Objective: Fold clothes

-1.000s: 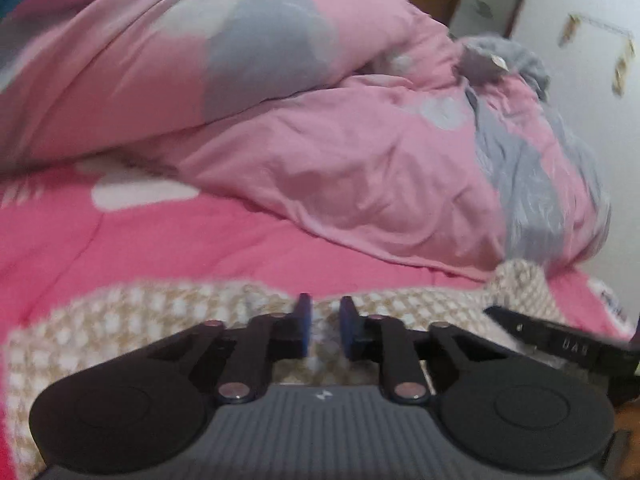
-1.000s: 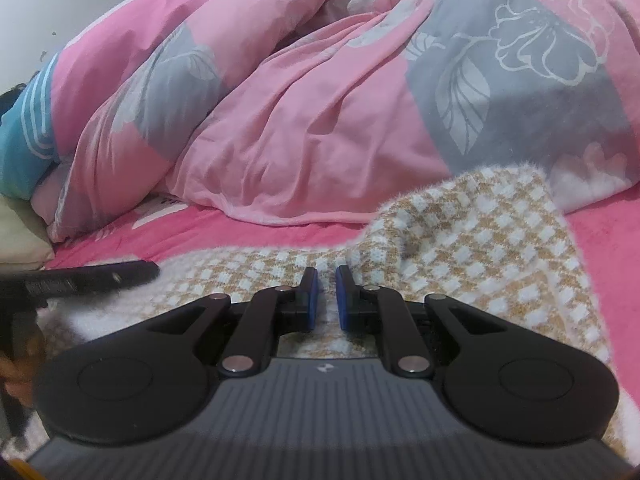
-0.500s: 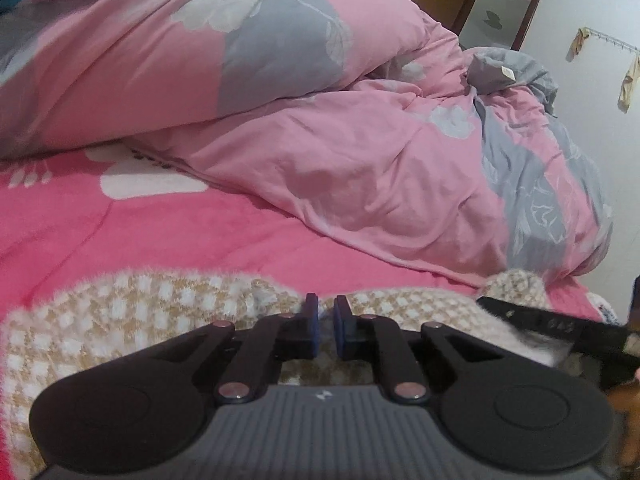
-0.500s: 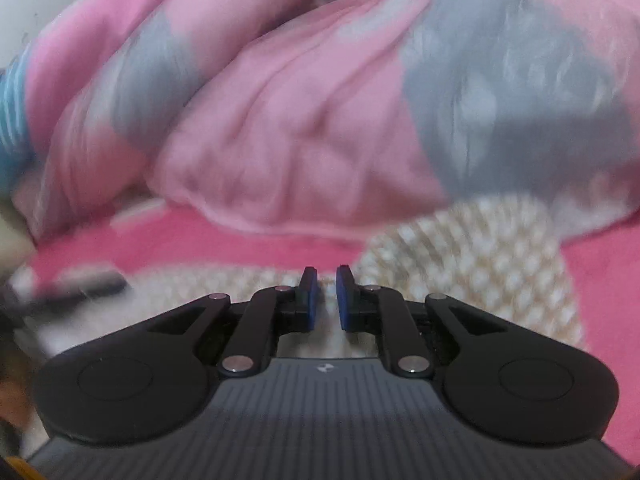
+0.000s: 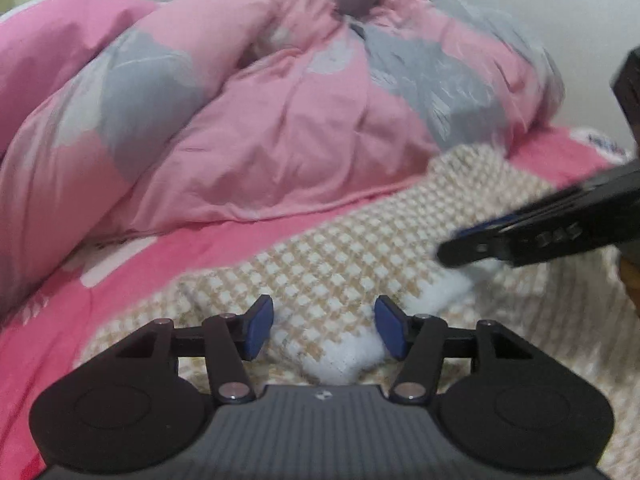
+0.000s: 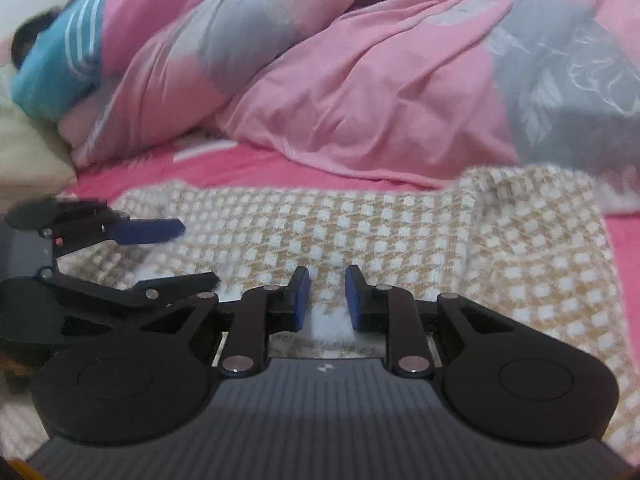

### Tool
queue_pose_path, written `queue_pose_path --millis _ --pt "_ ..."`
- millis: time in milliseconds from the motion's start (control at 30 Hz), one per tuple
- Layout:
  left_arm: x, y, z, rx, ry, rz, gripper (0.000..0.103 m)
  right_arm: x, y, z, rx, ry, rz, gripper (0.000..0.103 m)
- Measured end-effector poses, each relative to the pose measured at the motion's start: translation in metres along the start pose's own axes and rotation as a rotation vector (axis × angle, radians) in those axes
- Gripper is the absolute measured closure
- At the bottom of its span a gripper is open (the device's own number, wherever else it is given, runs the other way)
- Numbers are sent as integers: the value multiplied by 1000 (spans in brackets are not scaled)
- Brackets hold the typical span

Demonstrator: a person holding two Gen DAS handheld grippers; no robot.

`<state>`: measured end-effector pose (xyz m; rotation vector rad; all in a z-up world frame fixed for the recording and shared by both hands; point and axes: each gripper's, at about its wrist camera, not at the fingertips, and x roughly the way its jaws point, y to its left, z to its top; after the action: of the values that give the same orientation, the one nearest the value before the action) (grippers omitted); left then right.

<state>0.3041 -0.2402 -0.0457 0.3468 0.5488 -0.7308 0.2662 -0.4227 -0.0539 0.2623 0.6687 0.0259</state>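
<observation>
Left gripper (image 5: 324,327) wide, right gripper (image 6: 327,298) narrowly parted, both empty over the checked knit garment (image 6: 400,232) on the bed (image 5: 168,252); pink duvet (image 5: 280,132) beyond.

Rumpled pink-grey duvet (image 5: 280,120) on pink bedsheet (image 5: 168,252), white wall (image 5: 540,4) behind.

sweater (image 6: 400,236) on bed sheet (image 6: 248,164), duvet (image 6: 360,92) behind

Beige-and-white checked knitted garment (image 6: 400,240): fuzzy, coarse open knit, matt. Pink-and-grey floral cotton-look duvet (image 5: 280,140): smooth, creased, slight sheen. Hot-pink bed sheet (image 5: 180,256): smooth cloth, matt. Black plastic left gripper (image 5: 324,328) & right gripper (image 6: 327,298): matt, ribbed body, shiny metal pivot pins, blue rubbery-looking pads (image 5: 258,326).
</observation>
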Motion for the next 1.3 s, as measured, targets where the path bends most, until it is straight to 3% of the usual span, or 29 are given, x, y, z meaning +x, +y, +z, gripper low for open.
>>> queue_pose_path --millis 100,167,233,300,400,500,600,833,900,1000,1200,1300 --pt "-21 -5 -4 61 -60 7 46 -28 3 2 28 -37 12 82" --pt "-11 -10 -9 89 8 41 43 -36 6 -2 13 -48 -11 79" --pt "0 -10 -10 31 72 50 42 -18 2 -13 16 1 -44 78" --pt "-13 -5 -1 -62 80 48 45 -12 -5 -22 44 -3 -29 78" --pt "-57 -5 2 -49 18 41 41 -45 -1 -15 150 2 -11 76" --pt "-105 -12 -2 -8 -1 80 39 -96 11 -25 105 -60 6 72" --pt "-150 -25 -13 -38 -19 51 33 -145 18 -42 131 -92 54 69" --pt "-221 -55 -56 -166 12 6 33 -231 38 -87 162 -117 108 69" --pt "-239 -65 -68 -184 13 -7 32 -256 48 -101 153 -135 123 61" --pt "-262 -82 -88 -206 14 -28 21 -286 62 -126 141 -148 140 51" --pt "-280 -117 -132 -215 63 -25 14 -311 98 -188 55 -111 24 26" --pt "-275 -128 -152 -231 103 17 11 -306 105 -217 66 -82 -34 21"
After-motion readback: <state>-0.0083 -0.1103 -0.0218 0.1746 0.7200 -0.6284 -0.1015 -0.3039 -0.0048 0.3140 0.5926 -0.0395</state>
